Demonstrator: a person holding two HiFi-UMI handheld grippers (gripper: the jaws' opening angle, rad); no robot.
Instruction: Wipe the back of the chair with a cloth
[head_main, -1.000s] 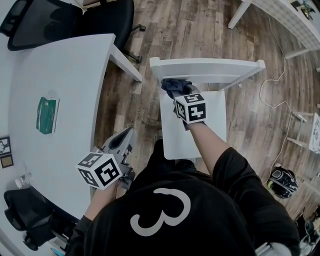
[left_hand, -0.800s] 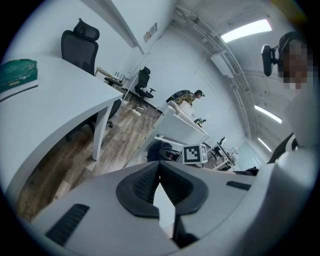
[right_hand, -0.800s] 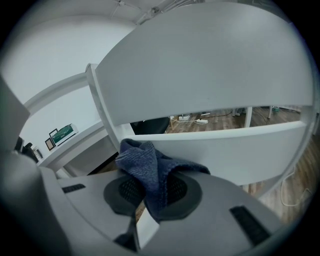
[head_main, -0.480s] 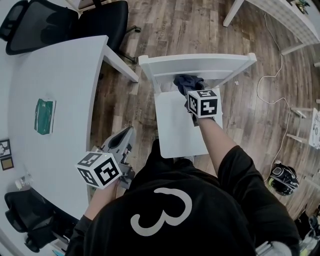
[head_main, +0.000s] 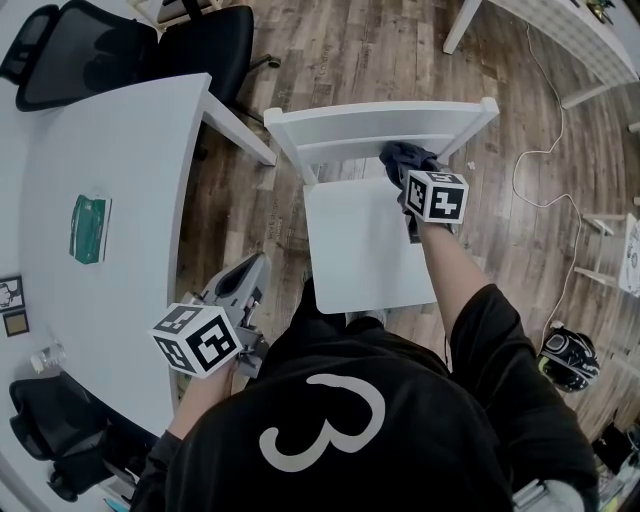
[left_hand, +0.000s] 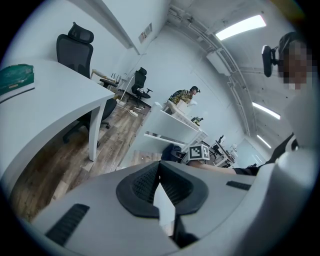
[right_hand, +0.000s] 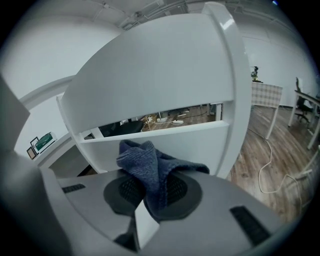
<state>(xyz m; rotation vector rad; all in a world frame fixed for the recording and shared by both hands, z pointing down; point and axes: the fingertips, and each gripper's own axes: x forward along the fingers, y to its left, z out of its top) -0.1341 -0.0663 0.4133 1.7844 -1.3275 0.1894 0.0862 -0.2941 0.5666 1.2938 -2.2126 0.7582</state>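
Pinching the cloth by 1 fold, the right tongs could lose it rubbing the chair back; left tongs closed, empty.

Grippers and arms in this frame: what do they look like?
Both the left gripper and right gripper: grey shells, black ribbed pads. Each carries a white cube with black square markers. The shirt is black, short-sleeved, white 3 printed on it. No cables visible.

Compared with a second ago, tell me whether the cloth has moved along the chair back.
Yes. The cloth, clamped in the right gripper, has slid rightward along the chair back, from near its left post to past the middle.
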